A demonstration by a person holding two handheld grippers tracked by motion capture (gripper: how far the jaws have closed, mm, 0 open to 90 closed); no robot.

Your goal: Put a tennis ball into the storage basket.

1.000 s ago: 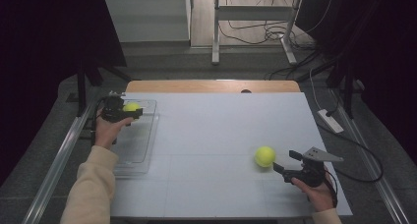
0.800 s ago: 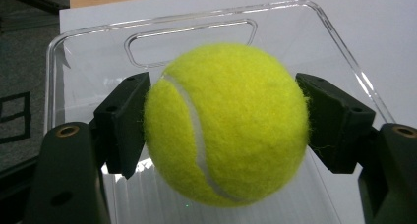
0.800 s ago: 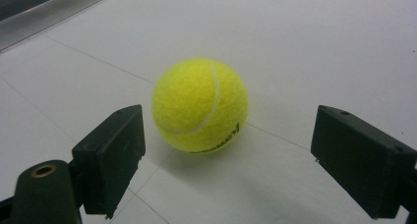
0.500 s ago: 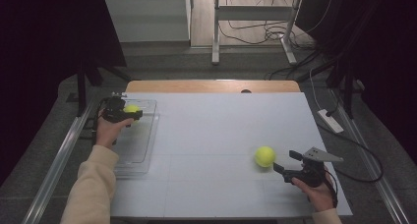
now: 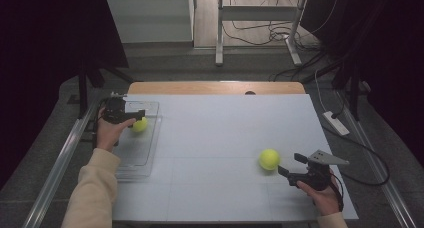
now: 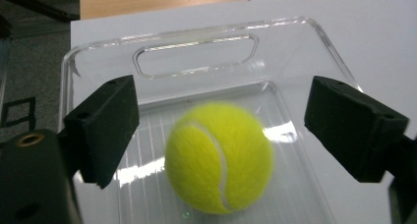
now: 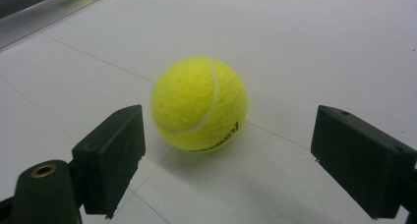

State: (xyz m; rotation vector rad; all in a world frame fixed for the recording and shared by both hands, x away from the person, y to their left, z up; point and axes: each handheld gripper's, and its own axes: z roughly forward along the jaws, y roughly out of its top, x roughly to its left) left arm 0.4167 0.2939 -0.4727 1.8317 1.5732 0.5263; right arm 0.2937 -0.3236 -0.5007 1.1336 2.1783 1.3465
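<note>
Tennis ball [image 6: 219, 157] inside clear tray [image 6: 196, 42] at counter's [image 5: 225, 133] left side, between wide-spread jaws of left gripper [image 6: 236, 130], touching neither. Second tennis ball [image 7: 199, 103] on bare white counter near right front, just ahead of right gripper [image 7: 236, 155], jaws likewise apart, nothing held.
</note>
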